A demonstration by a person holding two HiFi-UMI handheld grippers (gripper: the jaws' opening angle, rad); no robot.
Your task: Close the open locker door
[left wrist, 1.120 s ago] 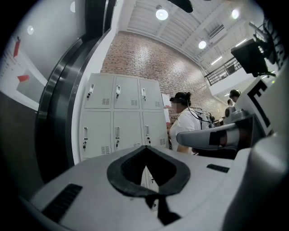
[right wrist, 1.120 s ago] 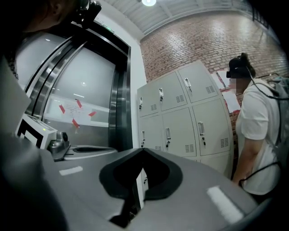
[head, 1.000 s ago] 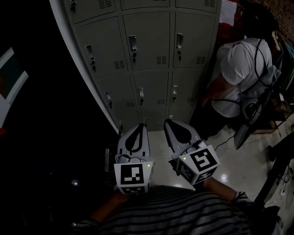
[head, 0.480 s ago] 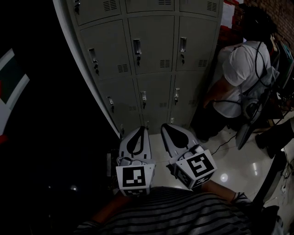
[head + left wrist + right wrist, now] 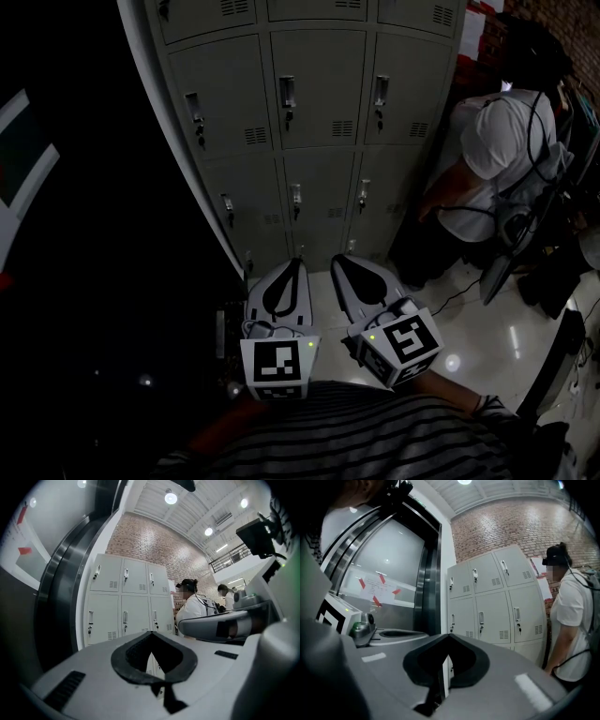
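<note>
A grey bank of lockers point(image 5: 319, 103) stands ahead of me, and every door I can see on it sits flush with its frame. The left gripper point(image 5: 294, 263) and the right gripper point(image 5: 338, 260) are held side by side low over the floor, pointing at the lockers' bottom row and well short of it. Both have their jaws together with nothing between them. The lockers point(image 5: 124, 602) show beyond the left gripper point(image 5: 151, 633) in the left gripper view. In the right gripper view the lockers point(image 5: 497, 606) stand past the right gripper point(image 5: 449, 634).
A person in a white shirt point(image 5: 492, 141) stands close against the lockers' right end, with cables and a chair point(image 5: 511, 253) beside them. A dark steel-framed wall point(image 5: 84, 234) runs along the left. Glossy floor point(image 5: 469, 337) lies between me and the lockers.
The lockers have slid slightly right and down in the head view as my head shifted. The grippers keep nearly the same place, both still shut.
</note>
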